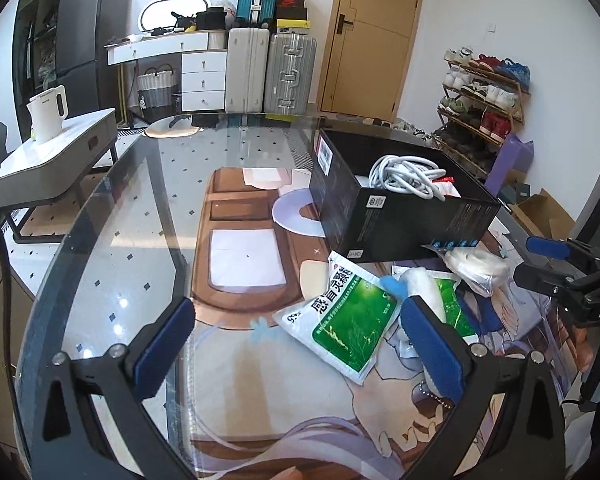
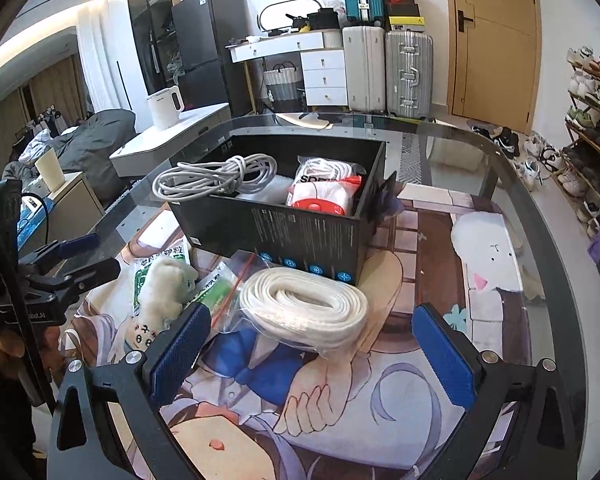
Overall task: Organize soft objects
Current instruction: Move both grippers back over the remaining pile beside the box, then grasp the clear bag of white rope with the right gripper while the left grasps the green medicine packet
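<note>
Between our right gripper's point(image 2: 312, 352) spread, empty fingers lies the bagged white strap coil point(image 2: 304, 308), on the mat just in front of the black box point(image 2: 300, 236). It looks light and squashy in slippery plastic, so we judge a pinch across the coil's middle best. Our left gripper point(image 1: 300, 344) gapes empty beside the green pouch point(image 1: 340, 320).
</note>
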Available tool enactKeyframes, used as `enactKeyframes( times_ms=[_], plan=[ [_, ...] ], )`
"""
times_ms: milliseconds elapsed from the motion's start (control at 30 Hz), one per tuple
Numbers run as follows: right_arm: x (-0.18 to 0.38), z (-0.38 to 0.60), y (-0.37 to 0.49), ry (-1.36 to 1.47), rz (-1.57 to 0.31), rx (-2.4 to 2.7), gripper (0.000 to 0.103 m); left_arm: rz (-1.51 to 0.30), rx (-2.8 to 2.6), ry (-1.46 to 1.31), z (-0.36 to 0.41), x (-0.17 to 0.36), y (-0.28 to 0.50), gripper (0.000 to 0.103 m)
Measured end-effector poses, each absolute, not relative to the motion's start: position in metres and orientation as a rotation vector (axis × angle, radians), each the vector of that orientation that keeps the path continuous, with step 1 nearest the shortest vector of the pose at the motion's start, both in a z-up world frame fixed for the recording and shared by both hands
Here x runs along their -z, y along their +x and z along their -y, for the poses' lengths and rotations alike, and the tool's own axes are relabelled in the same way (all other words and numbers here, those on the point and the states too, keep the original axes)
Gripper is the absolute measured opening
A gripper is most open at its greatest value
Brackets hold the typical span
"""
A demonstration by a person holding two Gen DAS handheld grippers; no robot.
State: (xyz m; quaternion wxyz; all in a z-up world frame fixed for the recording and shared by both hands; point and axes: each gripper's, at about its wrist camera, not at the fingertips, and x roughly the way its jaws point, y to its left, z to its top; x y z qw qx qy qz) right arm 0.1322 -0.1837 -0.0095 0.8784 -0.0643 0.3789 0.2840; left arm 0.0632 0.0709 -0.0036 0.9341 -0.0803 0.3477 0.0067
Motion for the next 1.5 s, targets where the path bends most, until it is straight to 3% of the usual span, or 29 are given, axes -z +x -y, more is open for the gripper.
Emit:
enactKeyframes(
  times_ms=[1500],
  plan=[
    [0.055, 0.148, 0.174, -0.306, -0.961, -0.769, 0.102, -0.934, 0.049, -0.021, -0.052, 0.029, 0.098, 0.103]
  ],
)
